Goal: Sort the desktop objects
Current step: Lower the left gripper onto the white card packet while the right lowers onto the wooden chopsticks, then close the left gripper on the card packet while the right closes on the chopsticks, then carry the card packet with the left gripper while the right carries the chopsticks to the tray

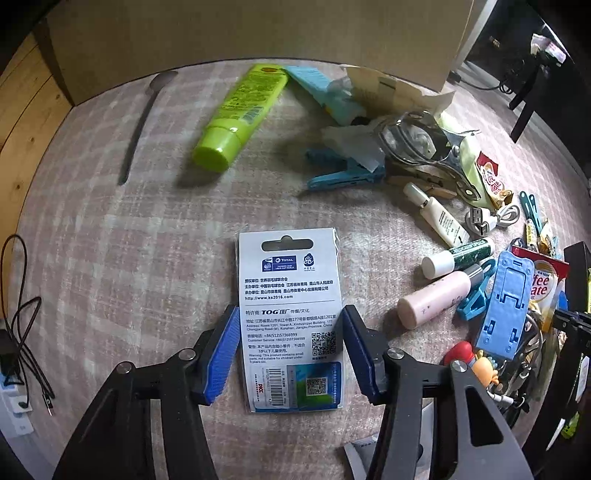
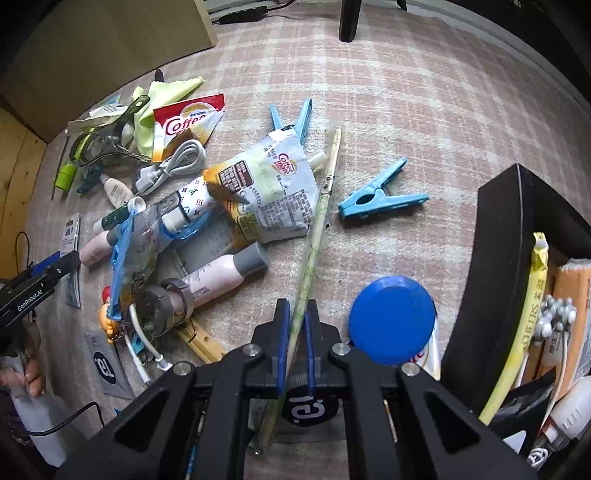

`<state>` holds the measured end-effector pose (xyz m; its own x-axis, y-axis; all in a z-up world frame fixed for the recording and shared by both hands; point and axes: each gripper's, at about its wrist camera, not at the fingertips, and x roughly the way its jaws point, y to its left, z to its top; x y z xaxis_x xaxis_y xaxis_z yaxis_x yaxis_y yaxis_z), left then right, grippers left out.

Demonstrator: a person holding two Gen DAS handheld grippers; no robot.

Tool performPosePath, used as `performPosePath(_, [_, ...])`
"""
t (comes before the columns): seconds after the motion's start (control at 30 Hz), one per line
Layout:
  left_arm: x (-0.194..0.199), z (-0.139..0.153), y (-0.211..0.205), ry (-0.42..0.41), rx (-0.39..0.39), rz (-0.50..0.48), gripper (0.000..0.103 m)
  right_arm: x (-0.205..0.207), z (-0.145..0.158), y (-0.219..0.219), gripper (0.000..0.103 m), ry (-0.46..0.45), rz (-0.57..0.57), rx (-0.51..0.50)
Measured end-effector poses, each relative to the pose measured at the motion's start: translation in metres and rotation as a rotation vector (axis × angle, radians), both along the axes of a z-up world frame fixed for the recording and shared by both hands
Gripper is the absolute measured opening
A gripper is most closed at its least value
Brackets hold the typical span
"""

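Note:
In the left wrist view my left gripper (image 1: 290,321) is open, its blue pads on either side of a white packaged card (image 1: 290,314) that lies flat on the checked cloth. The pads stand slightly apart from the card's edges. In the right wrist view my right gripper (image 2: 297,314) is shut on a long pale green stick (image 2: 319,218) that slants up and away over the cloth. A pile of small items lies to its left: a Coffee-mate sachet (image 2: 273,192), a pink bottle (image 2: 218,275) and a white cable (image 2: 177,160).
A green tube (image 1: 240,114) and a dark spoon (image 1: 138,125) lie far left. Blue clips (image 2: 380,197) and a blue round lid (image 2: 391,319) lie near the right gripper. A black bin (image 2: 495,280) with packets stands at right. A cardboard box (image 1: 258,33) stands behind.

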<state>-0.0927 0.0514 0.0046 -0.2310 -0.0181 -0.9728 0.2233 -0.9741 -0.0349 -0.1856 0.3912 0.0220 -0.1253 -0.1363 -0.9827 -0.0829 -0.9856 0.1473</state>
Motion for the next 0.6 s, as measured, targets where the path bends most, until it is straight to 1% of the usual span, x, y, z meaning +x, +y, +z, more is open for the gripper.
performPosePath(0.03, [0.004, 0.000, 0.000, 0.002, 0.005, 0.005, 0.053, 0.004, 0.003, 0.003, 0.007, 0.004, -0.004, -0.004])
performPosePath(0.07, [0.007, 0.001, -0.002, 0.003, 0.010, 0.010, 0.053, 0.022, 0.006, 0.012, 0.007, 0.009, -0.009, -0.008])
performPosePath(0.1, [0.008, 0.001, -0.007, 0.006, 0.014, 0.012, 0.053, 0.029, 0.006, 0.017, 0.006, 0.013, -0.013, -0.015])
performPosePath(0.23, [0.022, 0.012, -0.006, 0.032, 0.007, 0.011, 0.053, 0.046, 0.018, 0.033, 0.004, 0.037, -0.026, -0.038])
performPosePath(0.4, [0.031, 0.029, -0.003, 0.067, 0.000, -0.006, 0.053, 0.058, 0.040, 0.043, 0.004, 0.070, -0.027, -0.049])
performPosePath(0.43, [0.035, 0.031, -0.003, 0.074, 0.000, -0.006, 0.053, 0.059, 0.043, 0.044, 0.004, 0.076, -0.029, -0.052])
performPosePath(0.47, [0.037, 0.034, -0.003, 0.080, 0.001, -0.008, 0.053, 0.050, 0.040, 0.043, 0.004, 0.081, -0.031, -0.055])
performPosePath(0.5, [0.040, 0.038, -0.001, 0.087, 0.001, -0.014, 0.053, 0.054, 0.044, 0.045, 0.004, 0.088, -0.031, -0.062])
performPosePath(0.53, [0.038, 0.044, 0.013, 0.092, -0.001, -0.018, 0.053, 0.046, 0.040, 0.043, 0.004, 0.091, -0.033, -0.068])
performPosePath(0.6, [0.043, 0.052, 0.019, 0.107, 0.003, -0.033, 0.053, 0.054, 0.051, 0.046, 0.004, 0.103, -0.036, -0.078])
